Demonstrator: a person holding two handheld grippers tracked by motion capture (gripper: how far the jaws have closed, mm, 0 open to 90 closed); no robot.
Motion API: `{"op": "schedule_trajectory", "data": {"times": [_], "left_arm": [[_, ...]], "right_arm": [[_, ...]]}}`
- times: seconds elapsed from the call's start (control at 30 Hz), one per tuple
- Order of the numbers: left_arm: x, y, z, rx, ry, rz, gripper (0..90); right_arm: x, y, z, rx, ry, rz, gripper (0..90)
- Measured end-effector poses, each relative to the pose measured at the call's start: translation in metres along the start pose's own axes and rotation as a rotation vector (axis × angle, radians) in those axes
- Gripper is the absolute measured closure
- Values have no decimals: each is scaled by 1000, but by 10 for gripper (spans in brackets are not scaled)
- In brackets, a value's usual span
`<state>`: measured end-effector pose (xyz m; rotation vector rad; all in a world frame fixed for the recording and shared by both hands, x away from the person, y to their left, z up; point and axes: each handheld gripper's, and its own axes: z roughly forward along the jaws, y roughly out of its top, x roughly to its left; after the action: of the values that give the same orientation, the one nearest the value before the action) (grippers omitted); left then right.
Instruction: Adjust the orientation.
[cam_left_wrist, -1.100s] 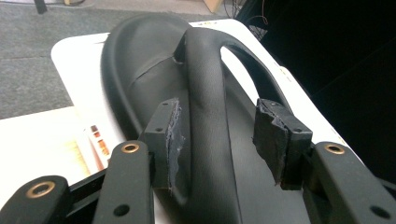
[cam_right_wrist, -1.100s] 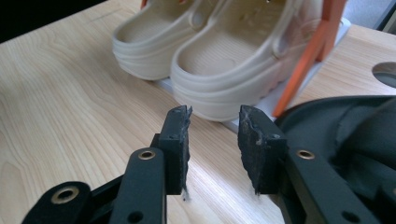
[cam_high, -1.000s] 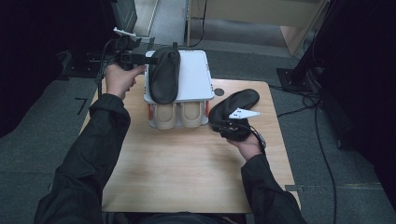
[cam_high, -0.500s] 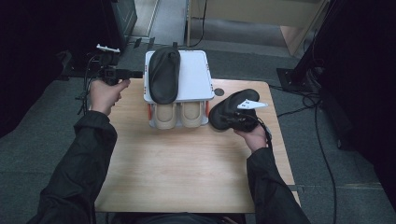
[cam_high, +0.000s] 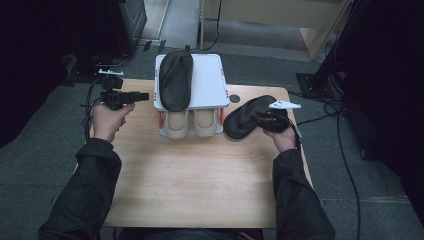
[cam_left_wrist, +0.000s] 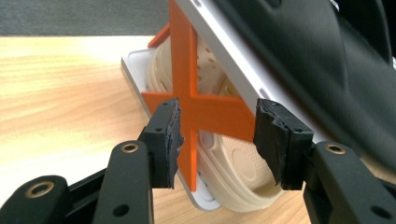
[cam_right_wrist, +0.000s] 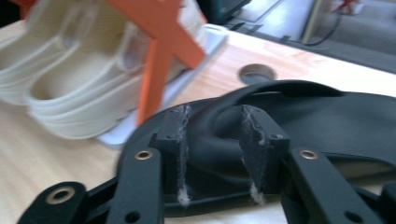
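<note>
So, quick rundown of where the shoe stacking stands:

Rack: small white two-level rack (cam_high: 207, 85) with orange cross braces (cam_left_wrist: 187, 105), sitting between the two grippers. A beige pair (cam_high: 192, 122) is on the bottom level, and one black shoe (cam_high: 176, 80) lies on the top shelf.

Right gripper (cam_right_wrist: 212, 126): its jaws have just been closing in on the second black shoe (cam_high: 247, 116). They sit on either side of a raised fold of the upper, right at the opening. Pads look to be touching it, but I can't tell if the pinch is firm yet. That shoe rests on the table (cam_high: 200, 180), just off the rack's side.

Left gripper (cam_high: 131, 97): spread and holding nothing. Straight ahead of its jaws is the rack's orange brace, near but apart.

Step in hand (my guess): get the second shoe up onto the free half of the top shelf, next to its mate.

How to do it well: squeeze the fold fully before lifting, since that soft upper could slip out. Lift high enough to clear the shelf edge, keep the sole level, and line it up alongside the first shoe.

Left's job: probably steady the rack by the brace so it doesn't slide when the shoe lands.
</note>
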<state>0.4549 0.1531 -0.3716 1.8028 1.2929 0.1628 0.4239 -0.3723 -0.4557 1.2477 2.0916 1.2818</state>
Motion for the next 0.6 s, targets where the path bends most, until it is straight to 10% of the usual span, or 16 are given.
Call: {"op": "schedule_trajectory", "data": {"times": [0.6], "left_arm": [[-3,-52,5,-39,-24,49,521]], "right_arm": [[-57,-8,32,7,-188,71,791]]}}
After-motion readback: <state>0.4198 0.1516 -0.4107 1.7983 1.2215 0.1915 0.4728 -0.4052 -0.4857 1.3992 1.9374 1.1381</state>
